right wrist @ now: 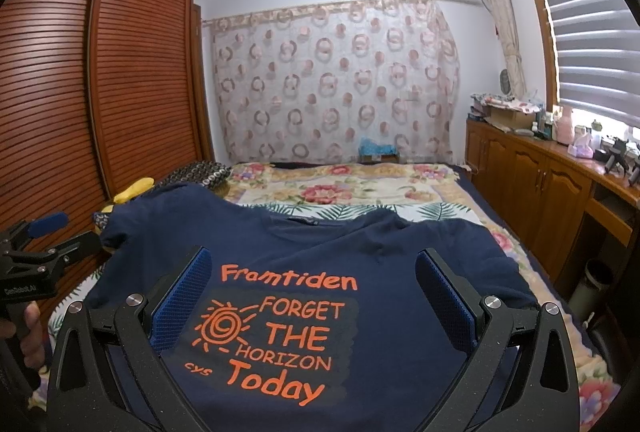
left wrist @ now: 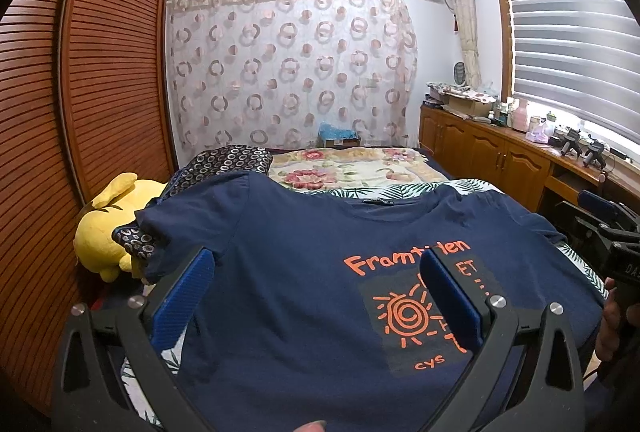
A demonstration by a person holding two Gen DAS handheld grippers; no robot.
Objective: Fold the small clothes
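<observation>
A navy T-shirt point(right wrist: 400, 272) lies spread flat, print up, across the near end of the bed point(right wrist: 440, 191), collar toward the far end, so its long axis runs straight away from both grippers. The left gripper point(left wrist: 316, 296) and right gripper point(right wrist: 314, 296) hover over the hem end, fingers point(right wrist: 184, 296) spread wide, grasping nothing. Left is nearer the yellow-toy-side sleeve point(left wrist: 172, 232), right the other sleeve.
</observation>
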